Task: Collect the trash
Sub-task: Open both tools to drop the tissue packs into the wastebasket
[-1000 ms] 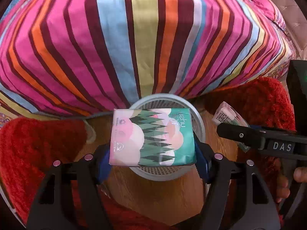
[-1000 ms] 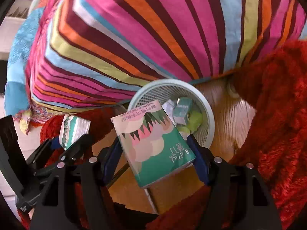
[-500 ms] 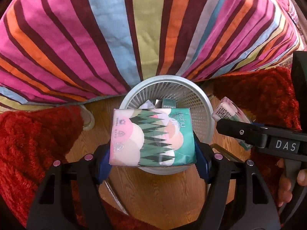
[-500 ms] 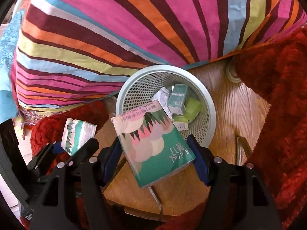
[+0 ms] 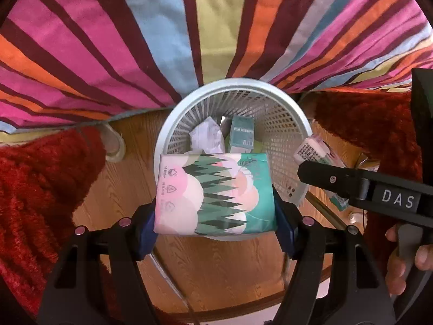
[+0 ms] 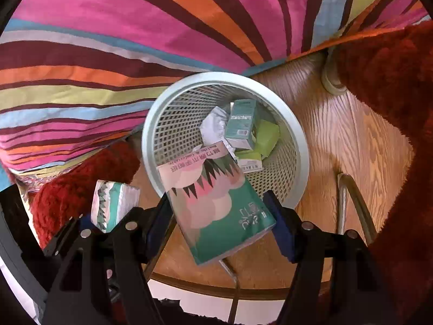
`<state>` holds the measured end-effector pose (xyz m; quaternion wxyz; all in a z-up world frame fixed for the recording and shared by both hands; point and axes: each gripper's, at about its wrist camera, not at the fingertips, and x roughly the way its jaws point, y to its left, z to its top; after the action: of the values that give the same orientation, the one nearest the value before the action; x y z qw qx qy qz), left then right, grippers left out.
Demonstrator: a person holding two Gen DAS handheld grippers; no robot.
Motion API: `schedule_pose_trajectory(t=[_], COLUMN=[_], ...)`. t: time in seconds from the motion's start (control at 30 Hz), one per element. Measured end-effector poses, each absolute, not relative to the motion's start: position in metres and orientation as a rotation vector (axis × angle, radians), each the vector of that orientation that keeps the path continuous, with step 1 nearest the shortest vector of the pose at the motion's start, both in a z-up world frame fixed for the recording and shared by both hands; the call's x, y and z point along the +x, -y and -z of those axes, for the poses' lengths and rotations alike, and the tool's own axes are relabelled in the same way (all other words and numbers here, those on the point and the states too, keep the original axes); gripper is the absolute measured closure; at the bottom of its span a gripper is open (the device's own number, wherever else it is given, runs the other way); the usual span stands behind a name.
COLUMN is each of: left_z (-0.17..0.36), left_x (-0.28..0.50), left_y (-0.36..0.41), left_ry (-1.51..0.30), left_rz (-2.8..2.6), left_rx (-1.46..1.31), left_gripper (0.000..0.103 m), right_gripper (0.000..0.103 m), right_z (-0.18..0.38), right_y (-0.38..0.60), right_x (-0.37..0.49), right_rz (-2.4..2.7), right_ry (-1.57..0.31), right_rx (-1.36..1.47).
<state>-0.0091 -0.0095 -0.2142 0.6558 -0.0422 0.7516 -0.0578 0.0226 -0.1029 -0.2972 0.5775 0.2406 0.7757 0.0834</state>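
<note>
Left gripper (image 5: 215,216) clamps 1 tissue pack (image 5: 213,193) flat above the mesh wastebasket (image 5: 232,86); right gripper (image 6: 220,218) clamps another tissue pack (image 6: 216,205), apparently over the rim, ready for dropping.

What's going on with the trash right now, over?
Left gripper shut on tissue pack. Right gripper shut on second tissue pack. Both above mesh bin, already part-filled. Nothing blocks its mouth.

Two tissue packs (image 5: 215,193) (image 6: 220,203), one mesh bin (image 5: 295,140), two tongs (image 5: 215,233) (image 6: 220,227), one teal carton (image 6: 240,124)
</note>
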Motion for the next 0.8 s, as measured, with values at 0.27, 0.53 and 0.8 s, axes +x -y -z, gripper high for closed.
schedule_pose_trajectory(t=[0.27, 0.53, 0.8], left_z=[0.236, 0.25, 0.269], left_x=[-0.005, -0.004, -0.001], left_y=[0.015, 0.023, 0.027], left_ry=[-1.775, -1.812, -1.855], left_rz=[0.121, 0.132, 0.123], left_rx=[-0.089, -0.056, -0.059], left_gripper=[0.034, 0.034, 0.034], right_gripper=[0.039, 0.039, 0.039], right_z=[0.318, 0.34, 0.353], right_y=[0.101, 0.097, 0.094], right_x=[0.025, 0.024, 0.022], right_rz=[-0.16, -0.127, -0.118], right_ry=[-1.88, -1.935, -1.974], right_rx=[0.573, 0.584, 0.6])
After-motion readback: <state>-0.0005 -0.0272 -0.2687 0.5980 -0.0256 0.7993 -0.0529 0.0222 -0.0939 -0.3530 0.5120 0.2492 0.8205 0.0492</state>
